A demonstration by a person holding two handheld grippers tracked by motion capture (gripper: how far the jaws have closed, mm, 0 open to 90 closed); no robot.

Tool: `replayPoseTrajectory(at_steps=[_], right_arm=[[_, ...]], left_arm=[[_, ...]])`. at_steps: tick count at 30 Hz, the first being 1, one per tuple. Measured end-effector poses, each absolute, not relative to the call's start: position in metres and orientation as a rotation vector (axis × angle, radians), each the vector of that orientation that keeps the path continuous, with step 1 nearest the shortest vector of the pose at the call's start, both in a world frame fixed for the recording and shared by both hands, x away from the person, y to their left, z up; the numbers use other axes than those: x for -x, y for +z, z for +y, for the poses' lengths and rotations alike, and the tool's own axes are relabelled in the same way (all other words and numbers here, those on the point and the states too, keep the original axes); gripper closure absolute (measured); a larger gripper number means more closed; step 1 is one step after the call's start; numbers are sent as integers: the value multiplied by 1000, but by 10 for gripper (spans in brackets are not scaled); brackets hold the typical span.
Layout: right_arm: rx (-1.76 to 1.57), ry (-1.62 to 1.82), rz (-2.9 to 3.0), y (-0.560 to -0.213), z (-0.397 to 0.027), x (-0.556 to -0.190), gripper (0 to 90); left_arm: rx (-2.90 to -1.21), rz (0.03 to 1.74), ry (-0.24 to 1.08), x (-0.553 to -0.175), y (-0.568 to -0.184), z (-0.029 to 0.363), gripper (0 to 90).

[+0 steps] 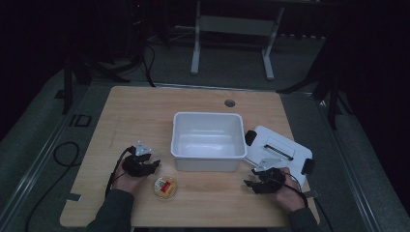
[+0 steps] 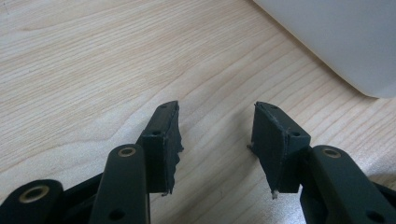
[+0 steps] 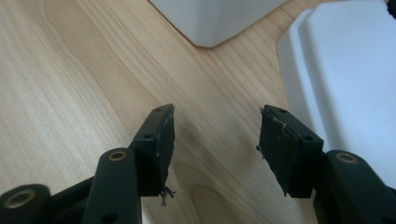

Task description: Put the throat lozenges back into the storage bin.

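The left tool [image 1: 151,164] is kept spread wide with nothing in it, low near the front edge of the surface [image 1: 145,111]. The cup [image 1: 165,187] sits just beside it, ready to be picked up. The bin [image 1: 208,135] is left open in the middle for it. The right tool [image 1: 251,180] is released too, next to the lid [image 1: 280,145] at the right edge.

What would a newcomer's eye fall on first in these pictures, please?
Most likely the empty white bin at the middle of the wooden table, with its white lid lying flat to its right. Next, the small round yellow container beside the open left claw.
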State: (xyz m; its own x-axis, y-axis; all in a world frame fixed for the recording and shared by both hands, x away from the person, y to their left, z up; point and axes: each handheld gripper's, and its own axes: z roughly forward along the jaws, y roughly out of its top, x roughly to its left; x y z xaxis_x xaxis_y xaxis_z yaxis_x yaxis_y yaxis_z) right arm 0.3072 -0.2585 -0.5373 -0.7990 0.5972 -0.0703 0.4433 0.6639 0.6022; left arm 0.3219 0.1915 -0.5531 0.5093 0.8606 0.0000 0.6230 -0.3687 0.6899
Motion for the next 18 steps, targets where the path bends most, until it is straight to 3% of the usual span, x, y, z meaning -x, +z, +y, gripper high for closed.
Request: replayPoseTrajectory(at_steps=[18], right_arm=[[-919, 1041, 2503, -554, -258, -299, 388]], left_arm=[[-2089, 1184, 502, -311, -541, 192, 508]])
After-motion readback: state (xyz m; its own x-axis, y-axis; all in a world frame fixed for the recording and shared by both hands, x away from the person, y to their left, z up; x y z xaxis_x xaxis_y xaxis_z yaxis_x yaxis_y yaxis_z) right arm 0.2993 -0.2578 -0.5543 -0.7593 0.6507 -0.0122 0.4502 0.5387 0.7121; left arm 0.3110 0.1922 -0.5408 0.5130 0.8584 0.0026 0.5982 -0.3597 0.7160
